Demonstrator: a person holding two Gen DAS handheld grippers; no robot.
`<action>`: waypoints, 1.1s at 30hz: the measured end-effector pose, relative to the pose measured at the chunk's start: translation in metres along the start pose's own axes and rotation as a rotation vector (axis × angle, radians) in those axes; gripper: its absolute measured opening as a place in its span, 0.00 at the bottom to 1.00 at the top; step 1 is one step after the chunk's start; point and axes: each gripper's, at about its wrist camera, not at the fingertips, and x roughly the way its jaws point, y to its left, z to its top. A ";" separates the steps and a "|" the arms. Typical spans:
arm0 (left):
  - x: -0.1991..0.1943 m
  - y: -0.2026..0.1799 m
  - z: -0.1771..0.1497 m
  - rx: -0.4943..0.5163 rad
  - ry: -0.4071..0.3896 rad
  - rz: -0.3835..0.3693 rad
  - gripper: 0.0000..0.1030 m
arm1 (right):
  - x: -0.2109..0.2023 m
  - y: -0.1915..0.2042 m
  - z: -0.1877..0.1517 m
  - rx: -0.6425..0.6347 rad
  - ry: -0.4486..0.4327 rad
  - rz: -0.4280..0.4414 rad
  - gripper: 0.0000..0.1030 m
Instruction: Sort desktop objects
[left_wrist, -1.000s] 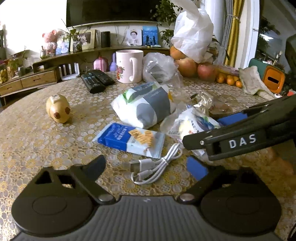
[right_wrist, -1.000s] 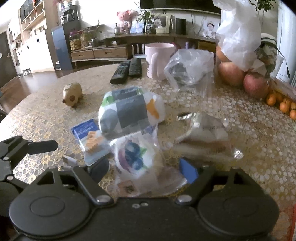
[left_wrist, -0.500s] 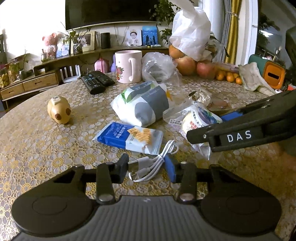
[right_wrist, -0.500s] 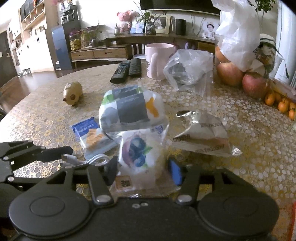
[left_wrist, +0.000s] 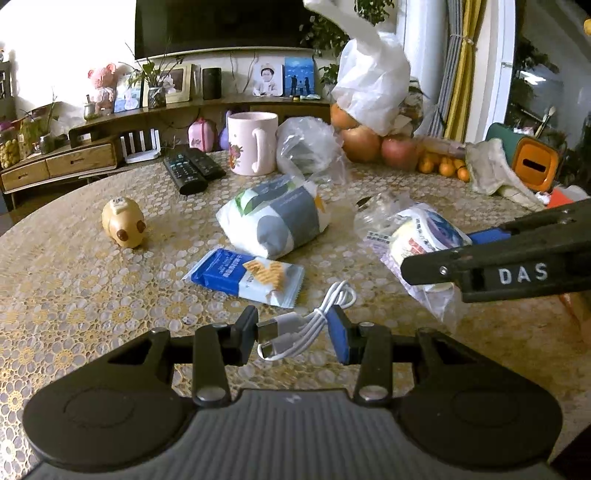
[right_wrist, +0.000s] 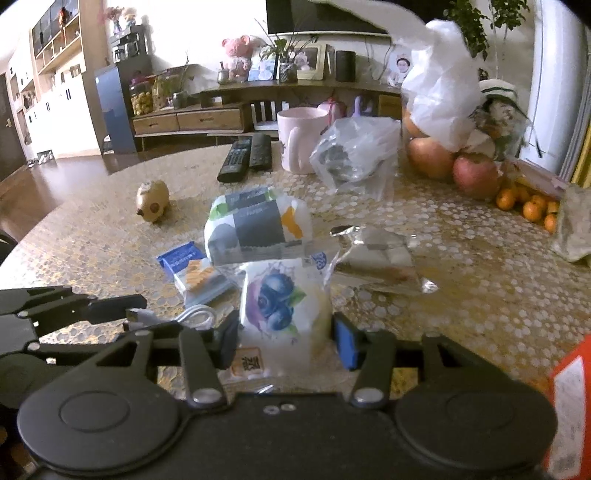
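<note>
My left gripper (left_wrist: 293, 330) is shut on a coiled white USB cable (left_wrist: 341, 293), pinched between its pads just above the lace tablecloth (left_wrist: 74, 295). My right gripper (right_wrist: 286, 339) has its jaws closing on a blueberry bun packet (right_wrist: 277, 299), and both pads press its sides. Seen from the left wrist, the same packet (left_wrist: 424, 232) sits in the right gripper's fingers (left_wrist: 436, 267) at the right. A blue biscuit packet (left_wrist: 243, 275), a grey-and-white tissue pack (left_wrist: 273, 221) and a clear wrapper (right_wrist: 376, 262) lie on the table.
A small pig figurine (left_wrist: 123, 221) stands at the left. Farther back are two remotes (left_wrist: 192, 170), a pink mug (left_wrist: 253, 142), a crumpled clear bag (left_wrist: 310, 147), apples (left_wrist: 362, 142), tangerines (left_wrist: 443, 166) and an orange box (left_wrist: 535, 162). A red carton (right_wrist: 569, 406) is near the right.
Both grippers went from wide open to closed, the left on the cable, the right on the bun packet. Both have since risen a little with their loads.
</note>
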 end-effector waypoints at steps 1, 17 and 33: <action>-0.005 -0.002 0.001 0.000 -0.004 -0.003 0.39 | -0.006 0.000 -0.001 0.001 -0.003 -0.002 0.49; -0.087 -0.066 0.012 0.049 -0.063 -0.062 0.39 | -0.127 -0.011 -0.038 0.012 -0.027 -0.054 0.49; -0.150 -0.159 0.040 0.172 -0.154 -0.163 0.39 | -0.241 -0.060 -0.070 0.093 -0.138 -0.133 0.50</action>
